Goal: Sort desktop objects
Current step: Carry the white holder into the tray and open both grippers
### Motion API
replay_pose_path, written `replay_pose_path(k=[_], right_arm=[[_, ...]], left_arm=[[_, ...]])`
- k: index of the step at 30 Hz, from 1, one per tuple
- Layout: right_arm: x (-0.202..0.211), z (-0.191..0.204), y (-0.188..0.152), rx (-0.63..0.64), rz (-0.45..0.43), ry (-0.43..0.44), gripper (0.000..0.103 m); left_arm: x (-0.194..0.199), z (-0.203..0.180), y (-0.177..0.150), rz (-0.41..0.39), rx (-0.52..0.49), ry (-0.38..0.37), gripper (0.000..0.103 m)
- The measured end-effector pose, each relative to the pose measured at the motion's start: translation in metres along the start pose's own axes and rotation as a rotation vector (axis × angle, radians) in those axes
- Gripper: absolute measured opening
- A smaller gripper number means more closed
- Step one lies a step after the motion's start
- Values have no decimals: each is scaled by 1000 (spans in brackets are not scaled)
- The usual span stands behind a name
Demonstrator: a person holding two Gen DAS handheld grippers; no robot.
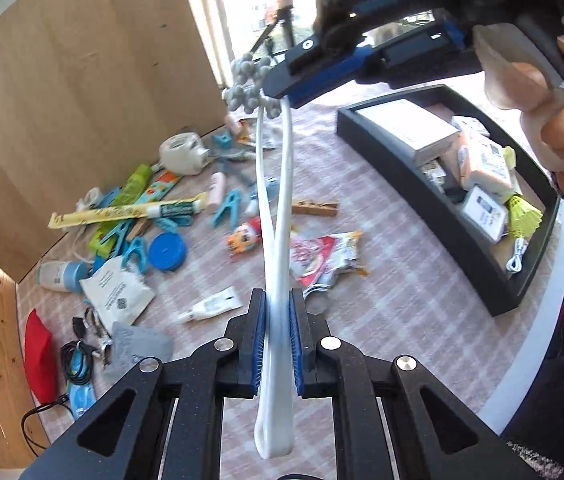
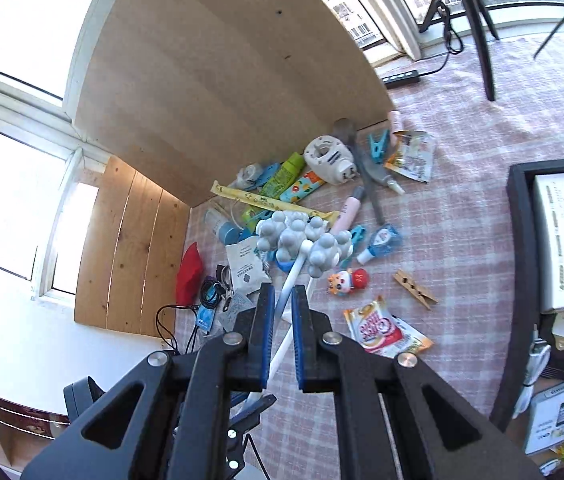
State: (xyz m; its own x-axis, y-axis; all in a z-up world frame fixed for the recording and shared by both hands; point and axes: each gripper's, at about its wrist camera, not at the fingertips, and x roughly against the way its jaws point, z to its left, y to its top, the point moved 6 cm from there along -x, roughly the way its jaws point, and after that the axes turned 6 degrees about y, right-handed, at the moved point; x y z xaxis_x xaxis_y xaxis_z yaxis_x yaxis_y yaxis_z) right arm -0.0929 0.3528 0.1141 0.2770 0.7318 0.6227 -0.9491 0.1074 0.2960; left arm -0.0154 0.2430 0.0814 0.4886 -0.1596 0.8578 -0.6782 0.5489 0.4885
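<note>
A white two-armed massager (image 1: 278,240) with grey knobby balls (image 1: 248,84) at its far end hangs in the air above the table, held at both ends. My left gripper (image 1: 280,308) is shut on its looped white handle end. My right gripper (image 1: 282,94) comes in from the upper right and grips the arms just below the balls. In the right wrist view the white arm runs between the jaws of the right gripper (image 2: 283,296), with the grey balls (image 2: 301,240) just past the tips. A hand (image 1: 561,140) holds the right gripper's grip.
A black tray (image 1: 421,184) at the right holds boxes, a yellow shuttlecock (image 1: 523,216) and a white cable. Below the massager lie clips, tubes, a snack packet (image 1: 321,256), a wooden clothespin (image 2: 415,284) and cables. A wooden board (image 1: 82,100) stands behind.
</note>
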Motion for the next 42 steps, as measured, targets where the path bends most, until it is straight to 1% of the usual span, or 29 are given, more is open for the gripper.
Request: replay_pose_path(k=[6, 9, 12, 15, 17, 20, 21, 22, 23, 24, 25, 26, 28, 32, 39, 42], right_arm=[[82, -65, 10, -60, -68, -49, 9], [123, -98, 16, -82, -99, -83, 9], [156, -128, 17, -110, -118, -116, 9], [183, -156, 15, -124, -134, -152, 9], [197, -172, 14, -134, -143, -170, 9], [213, -191, 15, -150, -148, -186, 9], [217, -195, 16, -150, -150, -190, 11], [220, -198, 18, -150, -151, -189, 11], [223, -200, 19, -152, -147, -196, 15], [226, -202, 19, -155, -135, -209, 31], [229, -204, 20, -156, -133, -228, 40], [232, -205, 20, -149, -145, -245, 52], [236, -204, 20, -122, -158, -269, 54], [231, -202, 15, -114, -144, -256, 54], [205, -193, 4, -108, -106, -243, 54], [194, -185, 0, -92, -95, -253, 54]], left_arm=[[-1, -95, 45, -25, -58, -103, 10], [-4, -139, 68, -33, -60, -160, 10], [-5, -181, 86, -37, -69, -198, 10], [-8, -214, 102, -35, -78, -229, 10], [-9, -232, 110, -35, -88, -233, 10], [-14, -252, 120, -28, -86, -246, 10], [-17, -257, 123, -24, -84, -246, 10], [-19, -260, 126, -20, -81, -237, 10], [-21, -262, 129, -17, -75, -224, 12], [-23, -261, 131, -12, -58, -209, 26], [-25, -258, 133, -4, -30, -198, 38], [-26, -253, 134, -2, 2, -198, 57], [-26, -246, 133, -3, 41, -216, 55], [-27, -231, 125, 5, 60, -181, 54], [-26, -205, 107, 30, 112, -169, 54], [-28, -190, 95, 46, 143, -160, 54]])
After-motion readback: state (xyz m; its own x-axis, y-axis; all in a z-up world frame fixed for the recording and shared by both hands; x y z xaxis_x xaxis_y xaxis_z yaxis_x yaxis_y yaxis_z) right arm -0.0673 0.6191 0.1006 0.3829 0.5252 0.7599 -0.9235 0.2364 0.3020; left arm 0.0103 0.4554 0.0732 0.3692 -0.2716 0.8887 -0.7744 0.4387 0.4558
